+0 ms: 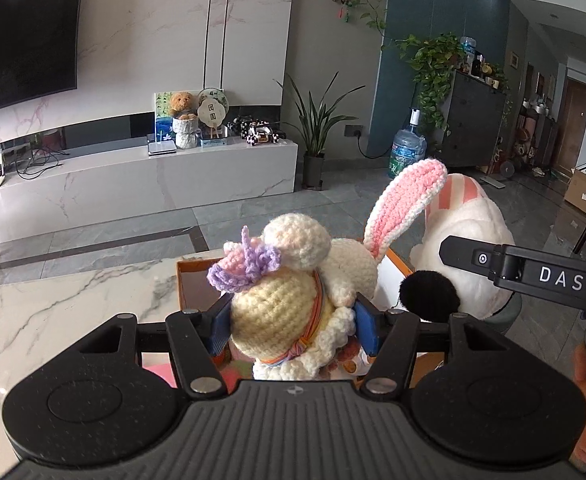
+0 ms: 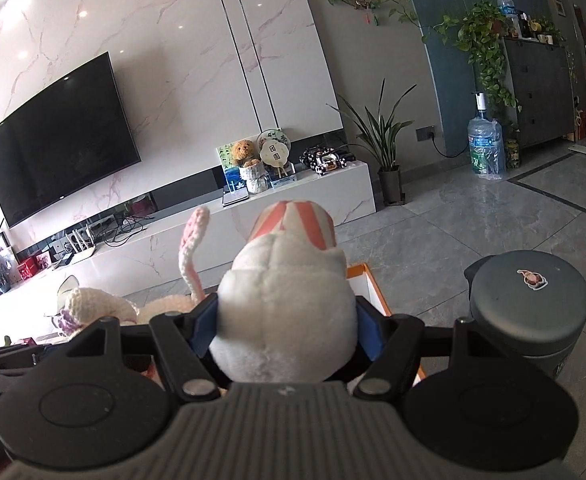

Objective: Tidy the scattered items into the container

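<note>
My left gripper [image 1: 291, 326] is shut on a crocheted cream rabbit [image 1: 281, 308] with a purple bow and pink-lined ears, held above the orange-rimmed box [image 1: 197, 270]. My right gripper [image 2: 283, 330] is shut on a white plush toy [image 2: 285, 316] with pink stripes, also above the box [image 2: 367, 284]. In the left wrist view the plush [image 1: 469, 228] and the right gripper's black finger marked DAS sit just right of the rabbit. In the right wrist view the rabbit [image 2: 97, 306] is to the left. The box's inside is mostly hidden.
The box rests on a white marble table [image 1: 53, 312]. A grey round lidded container [image 2: 529, 304] stands right of the box. Beyond are a grey tiled floor, a TV bench, a potted plant [image 1: 315, 136] and a water bottle [image 1: 407, 152].
</note>
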`<state>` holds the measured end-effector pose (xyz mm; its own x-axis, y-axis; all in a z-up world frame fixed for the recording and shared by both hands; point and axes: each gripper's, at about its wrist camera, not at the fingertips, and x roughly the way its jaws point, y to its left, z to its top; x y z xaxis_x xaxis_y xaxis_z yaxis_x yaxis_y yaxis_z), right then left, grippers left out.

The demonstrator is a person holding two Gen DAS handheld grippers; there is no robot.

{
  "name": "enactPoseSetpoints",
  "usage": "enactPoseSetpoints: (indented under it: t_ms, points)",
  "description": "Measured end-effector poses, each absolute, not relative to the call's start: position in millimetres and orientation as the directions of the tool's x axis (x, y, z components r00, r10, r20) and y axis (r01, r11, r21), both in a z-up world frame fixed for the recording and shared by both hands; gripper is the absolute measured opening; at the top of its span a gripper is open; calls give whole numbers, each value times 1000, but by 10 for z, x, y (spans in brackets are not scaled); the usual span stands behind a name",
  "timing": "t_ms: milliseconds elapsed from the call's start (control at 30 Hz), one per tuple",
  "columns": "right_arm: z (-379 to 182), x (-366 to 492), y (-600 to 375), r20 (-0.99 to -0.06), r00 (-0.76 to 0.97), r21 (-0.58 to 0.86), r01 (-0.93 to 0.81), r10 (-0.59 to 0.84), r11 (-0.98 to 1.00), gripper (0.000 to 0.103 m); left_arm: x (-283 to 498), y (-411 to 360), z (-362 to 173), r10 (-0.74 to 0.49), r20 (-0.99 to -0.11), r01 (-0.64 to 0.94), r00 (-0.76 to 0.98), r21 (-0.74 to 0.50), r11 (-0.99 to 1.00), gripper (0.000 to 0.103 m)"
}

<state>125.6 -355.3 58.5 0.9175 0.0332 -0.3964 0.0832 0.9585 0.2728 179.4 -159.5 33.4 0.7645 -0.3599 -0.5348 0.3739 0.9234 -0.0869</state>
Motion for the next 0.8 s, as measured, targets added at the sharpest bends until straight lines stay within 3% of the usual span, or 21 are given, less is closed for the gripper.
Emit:
enactPoseSetpoints:
  t_ms: [267,433,800]
  points:
    - [370,1730,-3768,-457,889,280,104,37,954,71,2120,-1801,145,-379,-585,391,717,-112,913,70]
    - [109,1923,-3849,-557,829,262,127,42,957,71,2244,-1845,-147,-390,-655,404,647,-140,904,70]
    - [-265,2124,-3868,-722,691,102,41,46,994,72,2378,-1887,-512,-366,-749,407,552,-142,902,70]
